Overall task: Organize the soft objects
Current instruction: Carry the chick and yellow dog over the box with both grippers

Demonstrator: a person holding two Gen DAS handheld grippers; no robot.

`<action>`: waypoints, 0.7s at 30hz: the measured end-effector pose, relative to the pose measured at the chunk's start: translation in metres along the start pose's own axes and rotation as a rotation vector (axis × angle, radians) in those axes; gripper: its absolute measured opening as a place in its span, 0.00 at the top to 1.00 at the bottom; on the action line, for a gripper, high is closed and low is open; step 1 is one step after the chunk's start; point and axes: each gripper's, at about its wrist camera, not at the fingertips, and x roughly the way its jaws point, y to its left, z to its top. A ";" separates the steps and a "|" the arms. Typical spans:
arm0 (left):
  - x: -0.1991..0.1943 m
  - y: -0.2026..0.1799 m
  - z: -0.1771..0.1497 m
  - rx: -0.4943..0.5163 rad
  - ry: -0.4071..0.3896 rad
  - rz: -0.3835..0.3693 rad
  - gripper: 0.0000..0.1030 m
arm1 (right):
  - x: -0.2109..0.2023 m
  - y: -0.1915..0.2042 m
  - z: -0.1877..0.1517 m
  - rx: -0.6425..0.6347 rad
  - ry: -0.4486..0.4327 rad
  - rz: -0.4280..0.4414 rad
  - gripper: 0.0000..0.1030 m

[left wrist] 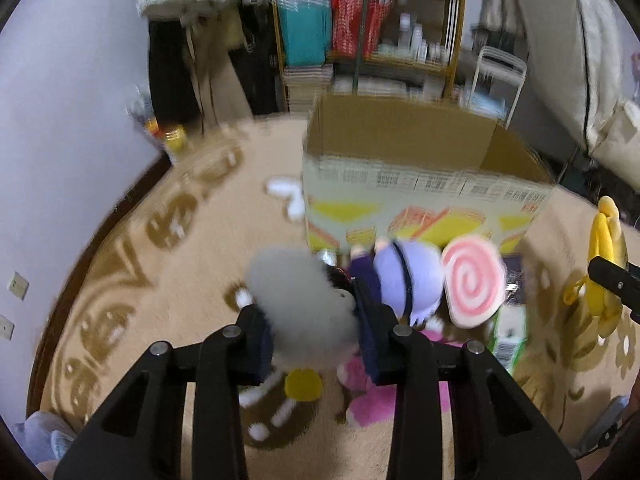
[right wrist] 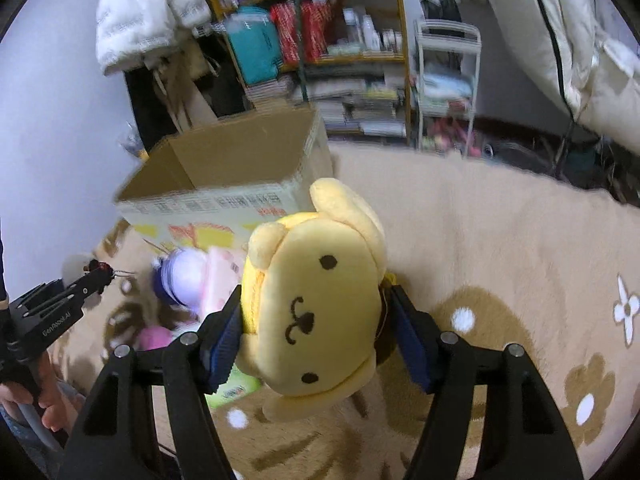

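Cardboard open box (right wrist: 240, 168) is lying far-left of our right gripper (right wrist: 320, 320), which is pinching the yellow plush dog (right wrist: 320, 312); our left gripper (left wrist: 314, 320) is pinching a grey fluffy toy (left wrist: 296, 296).

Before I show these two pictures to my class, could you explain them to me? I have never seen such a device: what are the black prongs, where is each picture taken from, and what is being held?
The black prongs are two-finger grippers, one in each of a person's hands; there is no robot. Each carries a wide-angle camera looking along its fingers, so each picture comes from one gripper.

In the left wrist view, the left gripper is shut on a fluffy grey toy. In the right wrist view, the right gripper is shut on a yellow dog plush.

On the beige carpet stands an open cardboard box. In front of it lie more soft toys: a purple plush, a pink swirl cushion and a pink plush. Shelves stand behind.
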 end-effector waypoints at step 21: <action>-0.060 0.018 0.052 0.003 -0.383 -0.022 0.67 | -0.046 0.029 0.070 -0.035 -0.243 0.115 0.30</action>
